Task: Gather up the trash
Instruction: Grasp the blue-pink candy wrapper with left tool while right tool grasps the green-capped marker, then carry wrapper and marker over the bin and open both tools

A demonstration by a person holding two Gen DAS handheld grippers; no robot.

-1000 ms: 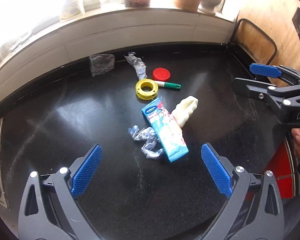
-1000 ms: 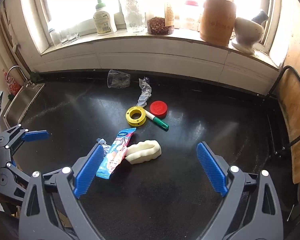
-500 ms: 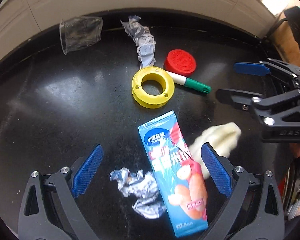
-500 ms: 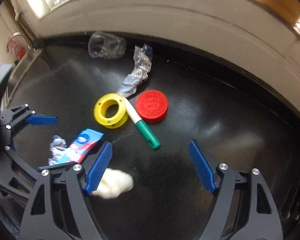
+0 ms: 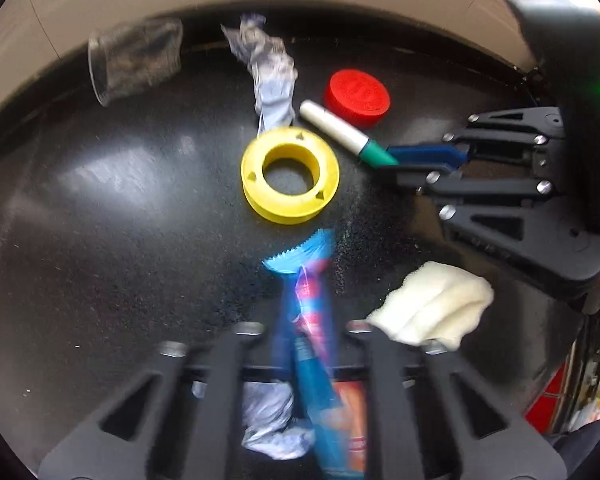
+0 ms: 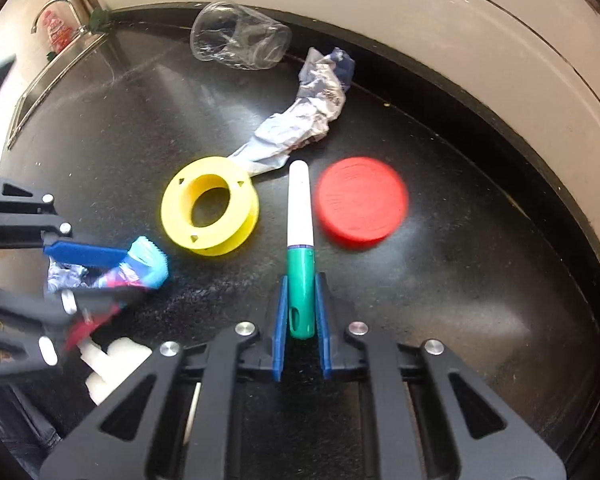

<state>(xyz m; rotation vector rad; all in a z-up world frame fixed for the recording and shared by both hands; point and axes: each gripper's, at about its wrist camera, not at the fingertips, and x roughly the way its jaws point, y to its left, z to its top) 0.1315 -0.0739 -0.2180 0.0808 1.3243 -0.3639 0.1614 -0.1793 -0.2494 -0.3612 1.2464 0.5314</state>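
Note:
My left gripper (image 5: 305, 346) points down at the black counter, its jaws closing tight on the blue and red snack wrapper (image 5: 306, 312), which stands pinched between the pads. A crumpled foil scrap (image 5: 268, 420) lies under that gripper. My right gripper (image 6: 300, 320) is closing its blue pads on the green cap of a white marker (image 6: 300, 208), which lies on the counter. In the right wrist view the left gripper (image 6: 100, 268) shows at the left with the wrapper (image 6: 146, 268) in it. The right gripper (image 5: 416, 158) appears in the left wrist view at the marker's tip.
A yellow ring (image 6: 210, 206), a red lid (image 6: 362, 202), a long crumpled wrapper (image 6: 304, 120) and a tipped clear cup (image 6: 240, 42) lie toward the back wall. A white foam piece (image 5: 436, 308) sits beside the left gripper. A sink (image 6: 48, 84) lies far left.
Both grippers came down to the counter and went from wide open to shut, the left on the snack wrapper, the right on the marker's green cap.

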